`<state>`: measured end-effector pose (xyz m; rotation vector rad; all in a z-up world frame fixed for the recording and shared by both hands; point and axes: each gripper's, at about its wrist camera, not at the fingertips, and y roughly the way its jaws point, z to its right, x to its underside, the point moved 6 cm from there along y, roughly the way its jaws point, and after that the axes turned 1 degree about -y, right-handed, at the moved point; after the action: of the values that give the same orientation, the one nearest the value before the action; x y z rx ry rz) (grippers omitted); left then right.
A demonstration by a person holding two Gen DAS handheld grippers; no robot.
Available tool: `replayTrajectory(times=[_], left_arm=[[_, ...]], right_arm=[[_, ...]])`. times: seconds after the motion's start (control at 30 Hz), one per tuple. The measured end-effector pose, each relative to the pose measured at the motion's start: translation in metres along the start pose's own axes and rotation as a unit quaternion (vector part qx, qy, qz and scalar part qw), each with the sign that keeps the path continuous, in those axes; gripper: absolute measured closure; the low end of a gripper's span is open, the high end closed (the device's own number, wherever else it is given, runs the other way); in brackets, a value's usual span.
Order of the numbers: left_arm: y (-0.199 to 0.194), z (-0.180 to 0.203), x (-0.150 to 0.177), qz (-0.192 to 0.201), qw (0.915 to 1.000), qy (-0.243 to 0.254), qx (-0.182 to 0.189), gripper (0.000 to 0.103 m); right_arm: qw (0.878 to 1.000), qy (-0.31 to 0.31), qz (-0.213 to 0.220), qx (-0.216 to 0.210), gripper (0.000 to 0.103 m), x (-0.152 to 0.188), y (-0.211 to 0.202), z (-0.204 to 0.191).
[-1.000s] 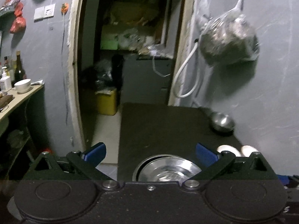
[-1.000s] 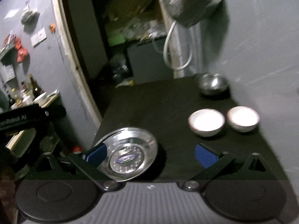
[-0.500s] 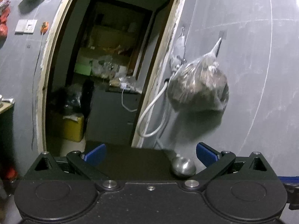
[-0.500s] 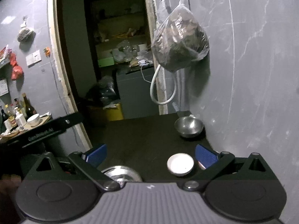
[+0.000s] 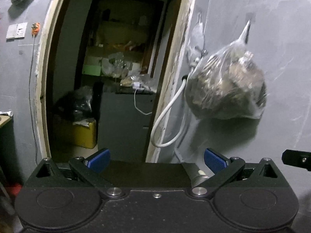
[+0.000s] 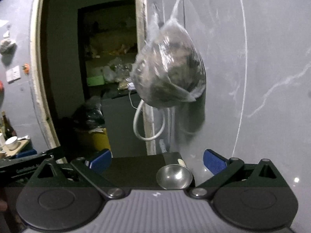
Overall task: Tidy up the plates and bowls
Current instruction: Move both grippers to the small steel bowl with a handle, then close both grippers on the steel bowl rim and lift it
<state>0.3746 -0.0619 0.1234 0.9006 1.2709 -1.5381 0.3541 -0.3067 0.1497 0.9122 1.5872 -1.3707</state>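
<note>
Both grippers are raised and point at the grey wall and doorway, above the far end of the dark table. My left gripper (image 5: 156, 159) is open with nothing between its blue pads. Only the table's far edge (image 5: 143, 169) and a sliver of the steel bowl (image 5: 199, 176) show below it. My right gripper (image 6: 157, 160) is open and empty too. The steel bowl (image 6: 174, 176) sits at the table's (image 6: 134, 167) far right corner, just under its fingers. The steel plate and the white bowls are out of view.
A clear plastic bag (image 5: 225, 93) full of dark stuff hangs on the wall above the table, with a white hose (image 5: 167, 128) looped beside the door frame. Through the doorway stand a yellow bin (image 5: 85, 134) and cluttered shelves. A side shelf with a white cup (image 6: 11, 142) is at left.
Both grippers have tilted up and away from the table. The steel plate and the two white bowls have dropped out of view; only the far steel bowl remains. Both stayed open.
</note>
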Motion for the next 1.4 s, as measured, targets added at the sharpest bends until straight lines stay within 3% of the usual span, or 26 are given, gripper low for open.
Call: replayTrajectory(times=[0.17,0.3,0.53,0.8,1.07,1.2,1.4], left_arm=[[0.051,0.004,0.011,-0.027,0.9985,0.011,-0.046,0.001],[0.085,0.0,0.022,-0.048,0.995,0.007,-0.088,0.001],[0.137,0.001,0.045,-0.086,0.9918,0.027,-0.091,0.001],[0.192,0.032,0.09,-0.131,0.9901,0.044,-0.025,0.001],[0.242,0.057,0.119,-0.162,0.9842,0.053,0.048,0.001],[0.267,0.065,0.13,-0.181,0.9793,0.053,0.072,0.001],[0.297,0.08,0.144,-0.214,0.9696,0.066,0.098,0.019]], right_arm=[[0.999,0.017,-0.005,0.042,0.0,0.02,0.053,0.014],[0.999,0.021,-0.009,0.045,0.0,0.045,0.088,0.015],[0.996,0.057,-0.056,0.038,0.0,0.085,0.143,0.022],[0.99,0.097,-0.096,0.033,0.001,0.124,0.189,0.04],[0.983,0.144,-0.101,0.045,0.015,0.145,0.228,0.058],[0.979,0.155,-0.125,0.05,0.022,0.156,0.247,0.063],[0.975,0.161,-0.137,0.065,0.036,0.165,0.267,0.071]])
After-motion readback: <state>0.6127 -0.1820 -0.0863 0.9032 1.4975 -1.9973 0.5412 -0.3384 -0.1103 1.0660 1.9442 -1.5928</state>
